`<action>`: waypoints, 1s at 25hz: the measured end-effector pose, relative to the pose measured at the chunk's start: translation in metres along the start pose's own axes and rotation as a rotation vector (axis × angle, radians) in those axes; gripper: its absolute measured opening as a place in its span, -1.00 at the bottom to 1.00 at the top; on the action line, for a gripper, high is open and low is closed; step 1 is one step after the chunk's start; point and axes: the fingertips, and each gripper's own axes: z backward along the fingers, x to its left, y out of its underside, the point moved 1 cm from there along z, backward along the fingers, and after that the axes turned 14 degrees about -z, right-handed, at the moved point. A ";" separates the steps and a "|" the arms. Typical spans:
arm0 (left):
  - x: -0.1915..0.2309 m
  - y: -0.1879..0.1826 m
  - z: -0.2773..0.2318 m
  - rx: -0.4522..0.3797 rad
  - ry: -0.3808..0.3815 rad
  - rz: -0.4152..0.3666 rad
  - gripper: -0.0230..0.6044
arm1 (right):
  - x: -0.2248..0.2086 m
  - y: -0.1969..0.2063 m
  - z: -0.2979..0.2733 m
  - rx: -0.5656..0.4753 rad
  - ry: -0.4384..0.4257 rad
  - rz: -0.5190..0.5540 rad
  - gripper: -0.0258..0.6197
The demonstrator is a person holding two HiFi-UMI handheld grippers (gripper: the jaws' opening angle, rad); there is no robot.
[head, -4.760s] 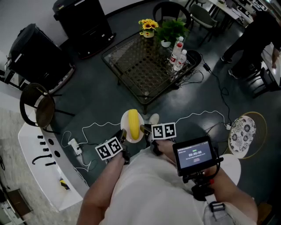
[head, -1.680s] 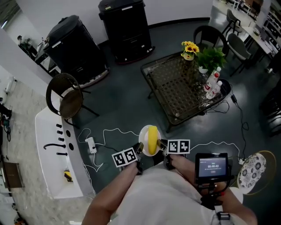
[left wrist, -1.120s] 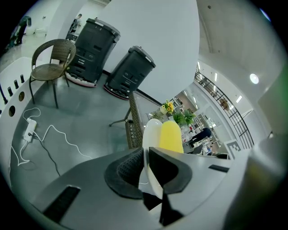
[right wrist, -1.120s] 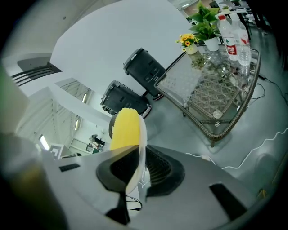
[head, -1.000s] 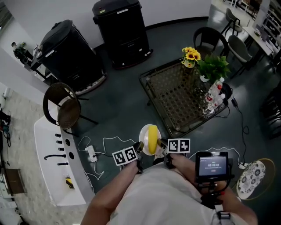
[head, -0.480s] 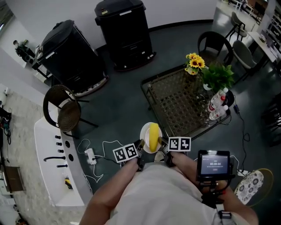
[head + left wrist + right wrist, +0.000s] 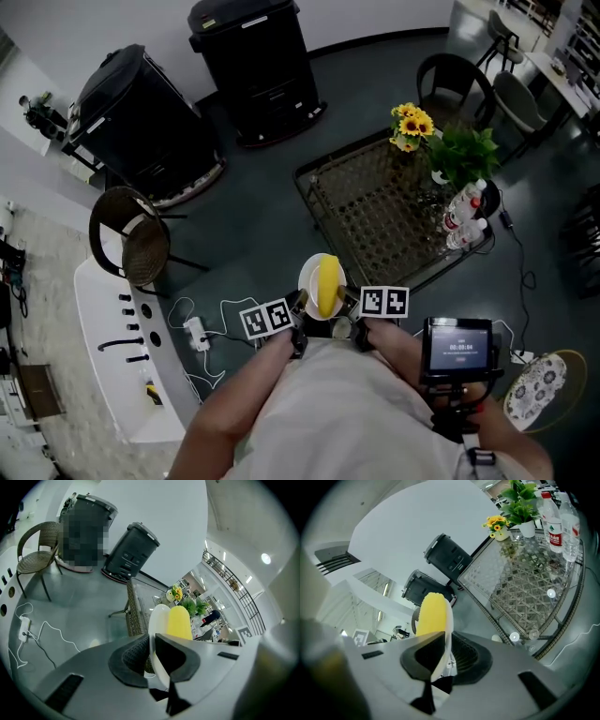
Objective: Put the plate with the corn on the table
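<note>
A white plate (image 7: pixel 310 277) carries a yellow corn cob (image 7: pixel 327 285) and is held in the air between both grippers. My left gripper (image 7: pixel 299 306) is shut on the plate's left rim (image 7: pixel 156 620), with the corn (image 7: pixel 179 622) just beyond its jaws. Shut on the right rim (image 7: pixel 447 620) is my right gripper (image 7: pixel 348 302), the corn (image 7: pixel 430 613) lying to its left. The glass-topped wicker table (image 7: pixel 370 214) stands just ahead and to the right of the plate, which hangs before its near corner.
Sunflowers (image 7: pixel 410 123), a potted plant (image 7: pixel 464 155) and water bottles (image 7: pixel 467 208) stand at the table's far right. Two black bins (image 7: pixel 253 61) and a wicker chair (image 7: pixel 127 242) are to the left. White cables (image 7: pixel 216 314) lie on the floor.
The plate with the corn, held by both grippers, has come nearer to the table's near corner as the view shifted forward. Both grips stay the same.
</note>
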 end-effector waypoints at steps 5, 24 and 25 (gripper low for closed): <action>-0.001 -0.007 -0.018 0.033 0.022 -0.009 -0.78 | -0.009 -0.014 -0.002 -0.024 0.013 -0.032 -0.77; 0.014 -0.056 -0.092 0.133 0.089 -0.102 -0.78 | -0.035 -0.077 -0.038 -0.071 0.045 -0.108 -0.77; 0.016 -0.057 -0.096 0.136 0.090 -0.106 -0.78 | -0.036 -0.079 -0.040 -0.072 0.046 -0.111 -0.77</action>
